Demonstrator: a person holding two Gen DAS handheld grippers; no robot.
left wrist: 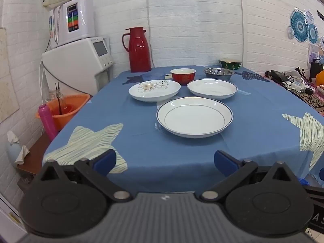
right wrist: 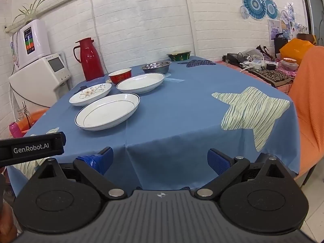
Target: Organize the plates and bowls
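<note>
Both tools, left [left wrist: 165, 162] and right [right wrist: 160, 160], hover empty with fingers apart at the worktop's [left wrist: 182, 162] near edge. Three plates [left wrist: 194, 116] sit mid-worktop; three bowls [left wrist: 183, 75] line its far edge.

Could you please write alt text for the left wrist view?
Three white plates and three bowls sit on a blue tablecloth with pale stars. The open left gripper hovers at the near edge, holding nothing. A red jug stands behind.
</note>
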